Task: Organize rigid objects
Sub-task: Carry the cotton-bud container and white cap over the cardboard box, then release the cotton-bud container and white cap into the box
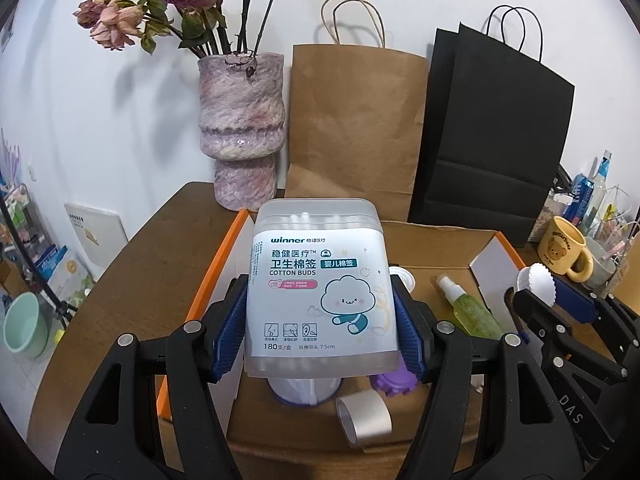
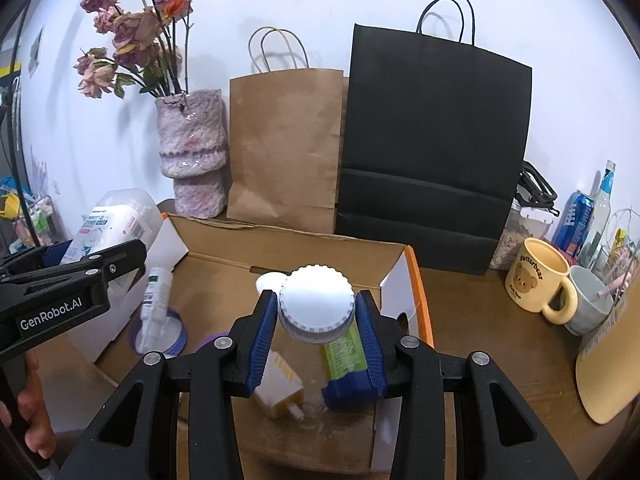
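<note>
My left gripper (image 1: 318, 292) is shut on a clear cotton buds box (image 1: 320, 280) with a white label, upright and held above an open cardboard box (image 1: 440, 248). At the left of the right wrist view the cotton buds box (image 2: 116, 220) shows again in the left gripper (image 2: 100, 252). A white container with a ribbed lid (image 2: 316, 304) sits between the blue pads (image 2: 264, 332) of my right gripper (image 2: 317, 300), which is shut on it over the cardboard box (image 2: 280, 248). The right gripper (image 1: 538, 296) also appears at the right of the left wrist view.
In the box lie a green spray bottle (image 1: 472, 316), a silver ring (image 1: 364, 420), a white tube (image 2: 156, 296) and a yellow-white item (image 2: 280, 384). Behind stand a flower vase (image 1: 240, 128), a brown bag (image 1: 356, 120) and a black bag (image 1: 492, 132). Mugs (image 2: 536, 280) stand at the right.
</note>
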Tool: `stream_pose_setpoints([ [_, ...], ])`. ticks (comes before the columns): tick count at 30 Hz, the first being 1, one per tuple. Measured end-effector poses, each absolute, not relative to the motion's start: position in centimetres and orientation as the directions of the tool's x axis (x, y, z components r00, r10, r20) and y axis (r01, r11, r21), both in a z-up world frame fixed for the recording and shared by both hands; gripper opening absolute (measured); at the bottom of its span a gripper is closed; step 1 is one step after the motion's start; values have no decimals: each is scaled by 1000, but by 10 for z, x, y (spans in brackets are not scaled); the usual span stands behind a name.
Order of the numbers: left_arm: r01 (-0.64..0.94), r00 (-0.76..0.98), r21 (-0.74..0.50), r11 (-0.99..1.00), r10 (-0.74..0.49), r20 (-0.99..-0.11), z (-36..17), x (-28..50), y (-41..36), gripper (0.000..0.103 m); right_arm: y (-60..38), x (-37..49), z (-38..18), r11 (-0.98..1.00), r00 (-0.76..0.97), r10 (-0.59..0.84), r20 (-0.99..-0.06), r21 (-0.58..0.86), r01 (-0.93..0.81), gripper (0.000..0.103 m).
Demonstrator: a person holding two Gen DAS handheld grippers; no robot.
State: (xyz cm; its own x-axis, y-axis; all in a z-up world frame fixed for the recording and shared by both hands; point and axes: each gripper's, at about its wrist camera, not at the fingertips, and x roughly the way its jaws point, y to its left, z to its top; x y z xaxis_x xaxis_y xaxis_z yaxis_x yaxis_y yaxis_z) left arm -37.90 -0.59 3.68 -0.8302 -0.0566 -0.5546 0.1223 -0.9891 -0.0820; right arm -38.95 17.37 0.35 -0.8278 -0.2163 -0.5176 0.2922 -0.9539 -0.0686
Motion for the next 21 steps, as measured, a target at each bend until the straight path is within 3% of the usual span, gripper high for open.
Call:
stream_pose_setpoints([
  [16,88,-825,-45,-995,-47,-563,26,-405,-4,65,171,-420,-15,-945,-791,-210,-575,-87,314,46],
  [17,88,-828,-47,-995,-47,-559,26,-404,-5,78,172,-421,-17,-946,-784,-209,-584,-82,314,51],
  [18,91,-832,-49,-995,-49,-552,28,-403,-6,99,173,-423,-18,-948,-781,-203,-591,-80,307,61],
  [19,93,-839,-50,-994,-51,-542,29,-401,-6,103,175,-423,-19,-952,-784,-191,-590,-85,295,88],
  [20,97,-850,-49,-994,-57,-524,32,-398,-7,103,175,-422,-19,-954,-789,-183,-586,-89,287,101],
  [21,101,-852,-46,-994,-63,-519,34,-397,-7,103,177,-422,-18,-956,-794,-177,-581,-91,280,103],
])
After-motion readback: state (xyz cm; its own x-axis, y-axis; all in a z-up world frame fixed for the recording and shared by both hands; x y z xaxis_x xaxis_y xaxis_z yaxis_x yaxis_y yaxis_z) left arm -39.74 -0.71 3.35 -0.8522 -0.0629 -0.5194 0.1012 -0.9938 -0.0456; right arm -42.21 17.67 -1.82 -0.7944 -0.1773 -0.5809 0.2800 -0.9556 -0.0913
